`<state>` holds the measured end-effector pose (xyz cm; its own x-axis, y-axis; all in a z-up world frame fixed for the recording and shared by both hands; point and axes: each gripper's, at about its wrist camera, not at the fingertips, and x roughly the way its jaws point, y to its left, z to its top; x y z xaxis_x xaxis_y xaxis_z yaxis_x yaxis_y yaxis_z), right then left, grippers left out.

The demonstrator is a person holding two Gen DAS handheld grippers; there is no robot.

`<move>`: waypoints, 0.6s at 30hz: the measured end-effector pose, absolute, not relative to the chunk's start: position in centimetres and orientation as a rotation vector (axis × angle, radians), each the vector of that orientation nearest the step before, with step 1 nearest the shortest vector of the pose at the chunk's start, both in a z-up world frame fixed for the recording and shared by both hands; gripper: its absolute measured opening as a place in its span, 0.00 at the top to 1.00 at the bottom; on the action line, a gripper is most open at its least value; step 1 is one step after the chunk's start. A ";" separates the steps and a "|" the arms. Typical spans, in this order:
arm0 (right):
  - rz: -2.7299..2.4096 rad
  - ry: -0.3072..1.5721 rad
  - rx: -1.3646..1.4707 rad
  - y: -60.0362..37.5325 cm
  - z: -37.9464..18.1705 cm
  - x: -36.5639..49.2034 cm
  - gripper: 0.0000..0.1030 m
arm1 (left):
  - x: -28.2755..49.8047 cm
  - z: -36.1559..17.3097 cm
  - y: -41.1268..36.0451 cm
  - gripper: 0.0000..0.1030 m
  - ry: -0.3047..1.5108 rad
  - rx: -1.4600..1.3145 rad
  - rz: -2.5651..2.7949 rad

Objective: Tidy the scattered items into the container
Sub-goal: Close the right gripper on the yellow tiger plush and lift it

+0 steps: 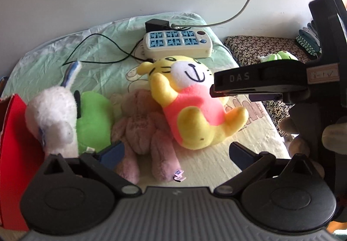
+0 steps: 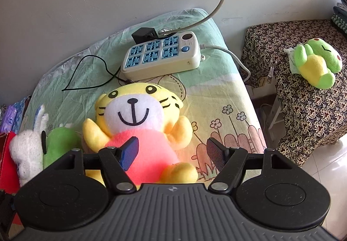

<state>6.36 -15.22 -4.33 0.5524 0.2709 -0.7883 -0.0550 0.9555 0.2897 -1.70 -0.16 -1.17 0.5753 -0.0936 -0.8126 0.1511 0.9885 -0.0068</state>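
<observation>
A yellow tiger plush in a pink shirt [image 1: 190, 104] lies on the bed sheet, on a pink plush [image 1: 143, 130]. A white plush [image 1: 54, 117] and a green plush [image 1: 93, 119] lie to its left, next to a red box [image 1: 13, 143]. My left gripper [image 1: 173, 152] is open above the pink plush. My right gripper [image 2: 172, 153] is open, with its jaws astride the tiger plush's body [image 2: 147, 147]. It also shows from the side in the left wrist view [image 1: 260, 83], its finger touching the tiger. A green frog plush [image 2: 316, 63] lies on a patterned stool.
A white power strip [image 2: 160, 56] with a black adapter and thin black cord [image 2: 86, 76] lies at the back of the bed by the wall. The patterned stool [image 2: 303, 111] stands right of the bed. Folded cloth sits at the far right.
</observation>
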 end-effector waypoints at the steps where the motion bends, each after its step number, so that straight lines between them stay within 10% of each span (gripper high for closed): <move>1: 0.207 0.979 0.239 -15.2 -4.5 6.7 0.30 | -1.4 -1.4 -0.4 0.01 0.948 0.073 -0.146; 8: 0.298 1.017 0.244 -15.4 -5.0 8.5 0.29 | -0.1 -2.0 -2.2 0.04 0.910 0.118 -0.187; 18: 0.411 1.051 0.337 -15.9 -6.8 10.7 0.21 | 1.7 -3.5 -3.1 0.36 0.951 0.129 -0.213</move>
